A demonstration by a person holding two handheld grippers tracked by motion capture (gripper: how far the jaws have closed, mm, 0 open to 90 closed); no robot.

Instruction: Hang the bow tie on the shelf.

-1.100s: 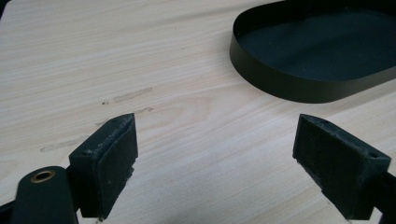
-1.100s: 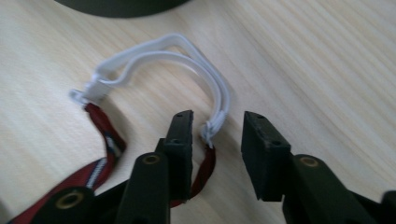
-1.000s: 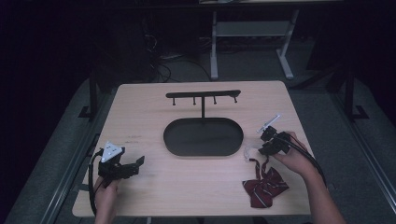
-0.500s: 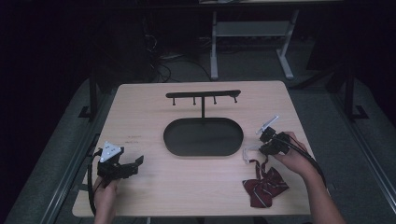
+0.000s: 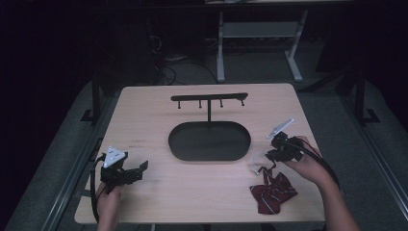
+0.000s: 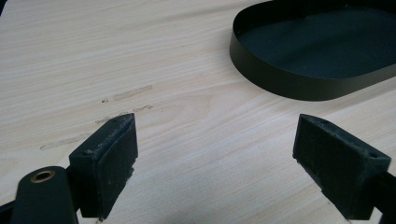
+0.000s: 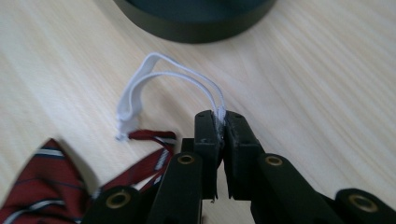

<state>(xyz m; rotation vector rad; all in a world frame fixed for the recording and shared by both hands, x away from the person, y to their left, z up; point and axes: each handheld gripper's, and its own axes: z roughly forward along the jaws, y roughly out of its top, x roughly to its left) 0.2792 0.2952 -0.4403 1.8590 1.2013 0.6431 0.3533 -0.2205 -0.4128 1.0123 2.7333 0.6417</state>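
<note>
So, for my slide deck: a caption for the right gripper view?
Right hand-held gripper shut on white elastic strap of striped bow tie.

No lettering, label, brand mark, number or sign readable in any view. Surfaces checked:

- counter [image 5: 159,192]: bare pale wood grain, a few faint scuff marks, no print.
- black oval tray [image 5: 178,144]: plain dark rim and floor, unmarked.
- black rack [image 5: 209,97] behind the tray: plain bar with pegs, no tag.
- bow tie [image 5: 272,191]: dark red cloth with pale stripes, a woven pattern only; no visible label on it or on its white elastic strap [image 7: 140,88].
- grey plate [image 5: 114,156] on the left tool: blank from the high view, too small to show fine print.
</note>
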